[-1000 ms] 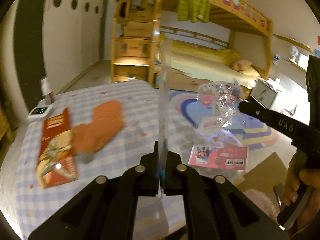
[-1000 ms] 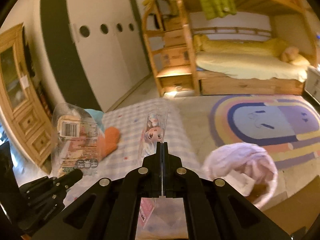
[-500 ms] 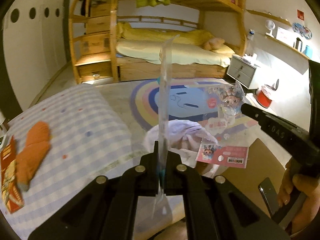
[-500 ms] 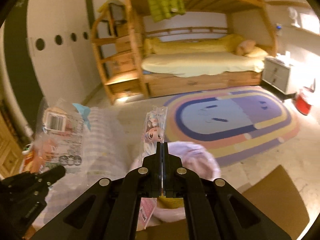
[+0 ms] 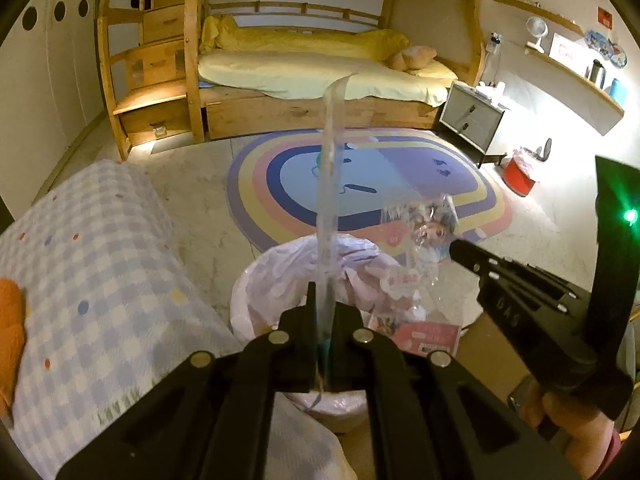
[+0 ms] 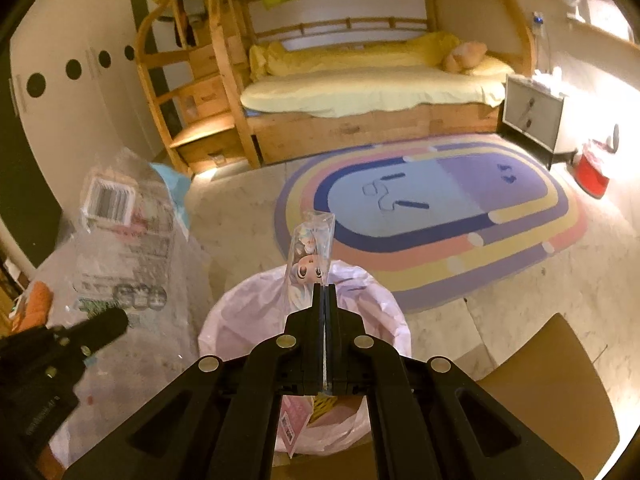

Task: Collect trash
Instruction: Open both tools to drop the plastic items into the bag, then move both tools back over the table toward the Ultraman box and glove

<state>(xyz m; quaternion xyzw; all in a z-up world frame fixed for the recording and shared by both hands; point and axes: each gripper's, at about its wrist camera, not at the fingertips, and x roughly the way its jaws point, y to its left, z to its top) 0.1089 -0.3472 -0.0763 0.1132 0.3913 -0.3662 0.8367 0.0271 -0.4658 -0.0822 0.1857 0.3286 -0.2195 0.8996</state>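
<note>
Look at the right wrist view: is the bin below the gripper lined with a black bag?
No, the bin under the right gripper has a pale pink liner.

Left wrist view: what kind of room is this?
Most likely a child's bedroom: a wooden bunk bed with yellow bedding, a rainbow cartoon-face rug on the floor, and a plush toy on the mattress.

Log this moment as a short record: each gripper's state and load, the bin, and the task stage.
left gripper: shut on clear barcode wrapper
right gripper: shut on cartoon-print wrapper
bin: on the floor, lined with a pale pink bag, some packaging already inside
position: both wrappers held over or next to the bin's mouth
stage: neither wrapper released yet
</note>
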